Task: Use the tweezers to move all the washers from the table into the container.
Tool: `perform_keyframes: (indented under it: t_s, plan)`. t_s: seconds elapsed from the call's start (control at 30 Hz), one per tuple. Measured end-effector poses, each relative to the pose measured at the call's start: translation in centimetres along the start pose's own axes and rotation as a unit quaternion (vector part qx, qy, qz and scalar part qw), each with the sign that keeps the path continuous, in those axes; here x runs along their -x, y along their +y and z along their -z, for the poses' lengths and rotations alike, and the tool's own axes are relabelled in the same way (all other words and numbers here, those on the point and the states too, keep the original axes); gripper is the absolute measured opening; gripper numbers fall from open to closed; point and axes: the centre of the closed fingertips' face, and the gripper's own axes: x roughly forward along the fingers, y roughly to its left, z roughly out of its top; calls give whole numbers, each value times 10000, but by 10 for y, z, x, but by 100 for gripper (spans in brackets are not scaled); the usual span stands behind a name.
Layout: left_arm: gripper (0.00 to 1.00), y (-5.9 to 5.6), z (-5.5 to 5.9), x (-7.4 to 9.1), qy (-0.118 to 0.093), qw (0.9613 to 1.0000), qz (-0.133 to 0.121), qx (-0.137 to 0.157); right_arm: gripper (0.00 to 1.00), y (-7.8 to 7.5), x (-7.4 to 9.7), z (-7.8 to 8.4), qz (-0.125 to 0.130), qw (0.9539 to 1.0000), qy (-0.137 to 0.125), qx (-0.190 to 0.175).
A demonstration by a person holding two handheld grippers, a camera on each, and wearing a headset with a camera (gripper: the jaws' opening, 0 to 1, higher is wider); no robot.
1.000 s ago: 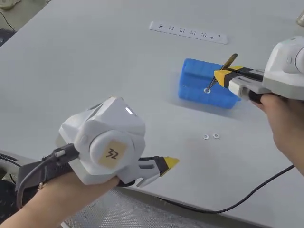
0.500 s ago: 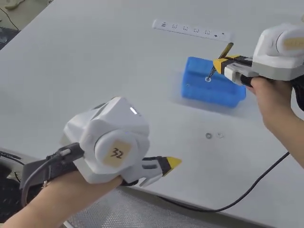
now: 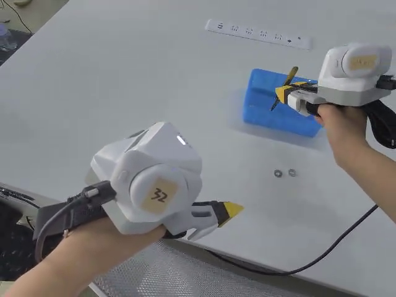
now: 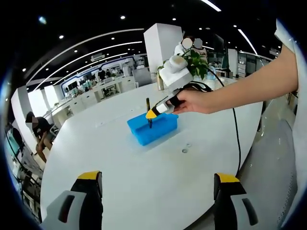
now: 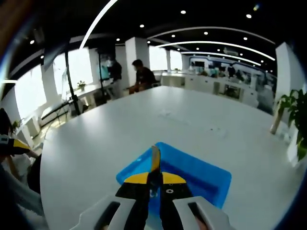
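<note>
Clamping the tweezers between its closed jaws, the right gripper holds them tilted, tips down over the blue container. Whether the tips pinch a washer cannot be told at this size. Two washers lie side by side on the table, near the container's front wall and apart from it. The left gripper hovers at the table's near edge, jaws spread and empty.

The step in hand is judged to be the drop. It is best done with the tips low inside the walls before the squeeze is eased, so that a washer cannot bounce out.

A round sticker on the left gripper reads "32". Markings on the power strip are too small to read.
</note>
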Motion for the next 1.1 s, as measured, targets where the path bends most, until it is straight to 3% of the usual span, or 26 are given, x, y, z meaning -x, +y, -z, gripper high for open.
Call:
perform_keyframes:
  t_s: [0.17, 0.53, 0.6, 0.87, 1.1]
  plan:
    - [99, 0, 0, 0, 16, 10000, 6, -17, 3, -6, -8, 6, 0, 9999, 54, -117]
    - [99, 1, 2, 0, 42, 10000, -12, -7, 3, -4, -12, 12, -20, 9999, 152, -61]
    - [99, 1, 2, 0, 47, 10000, -20, -6, 3, -5, -11, 11, -8, 10000, 44, -63]
    - [99, 2, 1, 1, 51, 10000, -42, -31, 4, -3, -7, 14, -37, 9999, 117, -70]
    - [99, 4, -2, 1, 19, 10000, -71, -50, 4, 3, 4, -5, -100, 9999, -138, -28]
